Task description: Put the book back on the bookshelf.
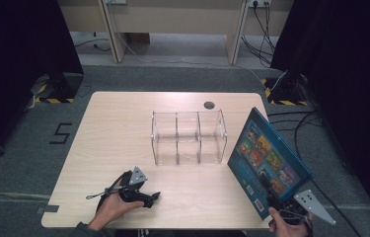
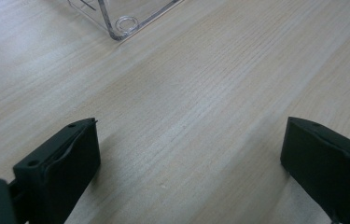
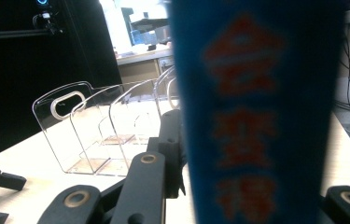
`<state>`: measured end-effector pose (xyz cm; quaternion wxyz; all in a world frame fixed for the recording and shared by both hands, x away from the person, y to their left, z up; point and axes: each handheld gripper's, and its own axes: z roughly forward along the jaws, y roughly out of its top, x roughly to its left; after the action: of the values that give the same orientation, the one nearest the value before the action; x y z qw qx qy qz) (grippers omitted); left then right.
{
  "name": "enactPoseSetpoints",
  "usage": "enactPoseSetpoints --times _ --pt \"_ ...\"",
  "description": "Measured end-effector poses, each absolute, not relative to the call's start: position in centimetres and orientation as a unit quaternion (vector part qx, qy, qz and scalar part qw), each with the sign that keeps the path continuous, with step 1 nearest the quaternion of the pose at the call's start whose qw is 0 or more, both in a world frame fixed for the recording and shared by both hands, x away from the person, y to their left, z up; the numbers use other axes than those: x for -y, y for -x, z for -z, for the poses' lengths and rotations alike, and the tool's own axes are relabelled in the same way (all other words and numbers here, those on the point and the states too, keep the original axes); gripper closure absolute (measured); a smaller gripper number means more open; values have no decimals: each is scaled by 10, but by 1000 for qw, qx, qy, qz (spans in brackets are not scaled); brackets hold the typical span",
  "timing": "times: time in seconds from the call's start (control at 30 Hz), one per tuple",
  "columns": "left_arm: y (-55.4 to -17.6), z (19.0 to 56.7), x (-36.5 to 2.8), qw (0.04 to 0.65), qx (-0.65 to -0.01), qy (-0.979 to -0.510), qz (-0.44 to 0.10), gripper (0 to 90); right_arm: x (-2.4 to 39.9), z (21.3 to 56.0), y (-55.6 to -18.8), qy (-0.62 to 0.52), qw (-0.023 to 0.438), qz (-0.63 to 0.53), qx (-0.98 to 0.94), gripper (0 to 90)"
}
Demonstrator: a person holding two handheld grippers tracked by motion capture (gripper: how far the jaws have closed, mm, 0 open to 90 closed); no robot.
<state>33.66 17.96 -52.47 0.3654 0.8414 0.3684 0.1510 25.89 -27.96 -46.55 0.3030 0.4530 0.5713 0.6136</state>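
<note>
A blue book (image 1: 266, 155) is clamped tilted over the bench's (image 1: 113, 128) right edge by the right hand-held gripper (image 1: 272, 193), while the left hand-held gripper (image 1: 154, 197) is laid spread and empty near the clear rack (image 1: 189, 137).

Bare table (image 1: 113, 133) left of clear organizer (image 1: 188, 138); book (image 1: 266, 160) rightward.

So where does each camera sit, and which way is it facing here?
High view: above the near edge, looking forward and down on table, both hands, both grippers.
Left gripper view: low on left hand-held gripper, facing tabletop; jaws apart.
Right gripper view: on right hand-held gripper, facing the gripped blue book.
Shared: clear organizer, all three.
</note>
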Motion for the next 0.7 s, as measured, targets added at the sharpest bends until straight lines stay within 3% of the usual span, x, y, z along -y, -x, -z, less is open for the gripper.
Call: enactPoseSetpoints --times 0.4,0.5,0.7 --pt "-336 525 -179 365 -367 -842 -150 31 279 460 -256 -430 312 -613 -584 822" --pt "-336 525 -179 365 -366 -843 -151 31 279 460 -253 -438 283 -628 -578 824" --pt "-336 525 -179 366 -366 -843 -150 31 273 453 -249 -421 293 -622 -591 824"
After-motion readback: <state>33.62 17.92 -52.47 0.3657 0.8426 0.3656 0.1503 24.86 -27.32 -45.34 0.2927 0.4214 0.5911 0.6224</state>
